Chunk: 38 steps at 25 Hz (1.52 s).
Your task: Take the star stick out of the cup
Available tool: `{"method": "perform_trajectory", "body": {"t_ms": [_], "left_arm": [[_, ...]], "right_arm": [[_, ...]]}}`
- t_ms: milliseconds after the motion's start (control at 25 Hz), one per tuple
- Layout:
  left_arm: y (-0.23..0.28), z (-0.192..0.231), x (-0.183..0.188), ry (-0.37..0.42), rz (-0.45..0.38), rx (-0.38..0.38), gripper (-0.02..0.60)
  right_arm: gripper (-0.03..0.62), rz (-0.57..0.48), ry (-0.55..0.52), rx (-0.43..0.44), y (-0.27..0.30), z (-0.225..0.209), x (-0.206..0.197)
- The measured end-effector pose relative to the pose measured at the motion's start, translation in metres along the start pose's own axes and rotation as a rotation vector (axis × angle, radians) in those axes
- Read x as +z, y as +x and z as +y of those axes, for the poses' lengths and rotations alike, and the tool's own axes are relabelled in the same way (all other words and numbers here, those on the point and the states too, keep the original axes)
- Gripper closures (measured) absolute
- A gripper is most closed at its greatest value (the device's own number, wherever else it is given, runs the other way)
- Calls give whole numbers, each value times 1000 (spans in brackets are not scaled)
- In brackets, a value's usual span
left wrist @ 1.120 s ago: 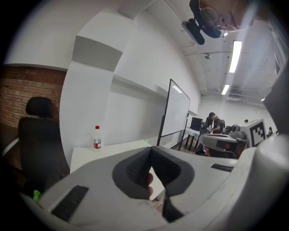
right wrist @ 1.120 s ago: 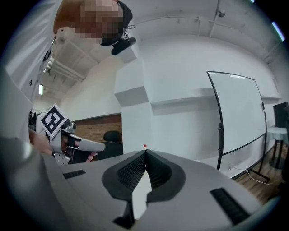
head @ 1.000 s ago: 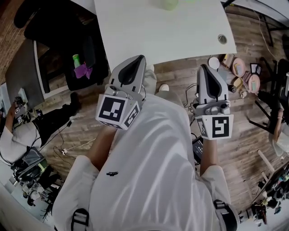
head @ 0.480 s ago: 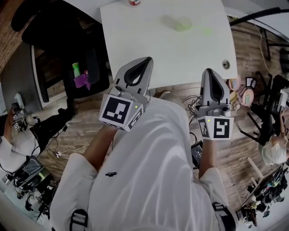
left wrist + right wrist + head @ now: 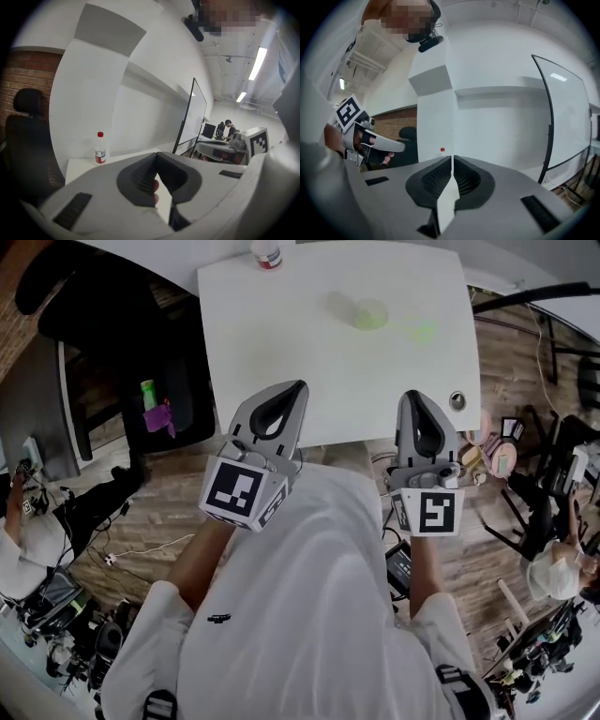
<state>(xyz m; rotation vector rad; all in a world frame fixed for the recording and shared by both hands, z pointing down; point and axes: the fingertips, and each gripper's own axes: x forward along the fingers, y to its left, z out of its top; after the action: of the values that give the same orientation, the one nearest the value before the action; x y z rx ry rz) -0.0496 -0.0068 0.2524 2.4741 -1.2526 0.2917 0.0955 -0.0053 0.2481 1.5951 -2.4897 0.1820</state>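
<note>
A pale green cup (image 5: 370, 313) stands on the white table (image 5: 281, 324), far from me. A faint green streak (image 5: 422, 331) lies to its right; I cannot tell whether it is the star stick. My left gripper (image 5: 298, 386) hovers at the table's near edge, its jaws closed together at the tips with nothing between them (image 5: 156, 154). My right gripper (image 5: 410, 394) is level with it further right, also at the near edge, jaws pressed together and empty (image 5: 452, 157). Neither gripper view shows the cup.
A red-capped bottle (image 5: 266, 253) stands at the table's far left corner (image 5: 100, 148). A round cable hole (image 5: 457, 400) sits near the right front corner. A black office chair (image 5: 103, 306) is left of the table. Cables and clutter cover the wooden floor (image 5: 141, 512).
The head view has tilted up: the table fills more of the picture, and the cup and bottle now show. Both grippers have closed in on the table's near edge, still shut.
</note>
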Motion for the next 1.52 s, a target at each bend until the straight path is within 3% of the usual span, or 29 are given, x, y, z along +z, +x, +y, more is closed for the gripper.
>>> {"method": "perform_trajectory", "body": {"t_ms": [360,480,880,1200,1400,1520], "left_arm": [[36,9,-7,-14,17,23,588],[48,5,-11,-15,27,23,588],[77,10,-39,-53,85,48,588],[89,17,-63,-70,123,53,588],[103,16,-85,-104,212,44,588],[108,19,-91,-111,209,41,588]], "right_arm": [[589,33,78,3,38,-20,-36],[523,50,95,18,45,-26,-48],[523,136,162,53,79,-43,-108],[523,154,186,45,106,-51,-139],[523,157,205,29,121,-62,-153],[523,153,207,15,129,-66,-162]]}}
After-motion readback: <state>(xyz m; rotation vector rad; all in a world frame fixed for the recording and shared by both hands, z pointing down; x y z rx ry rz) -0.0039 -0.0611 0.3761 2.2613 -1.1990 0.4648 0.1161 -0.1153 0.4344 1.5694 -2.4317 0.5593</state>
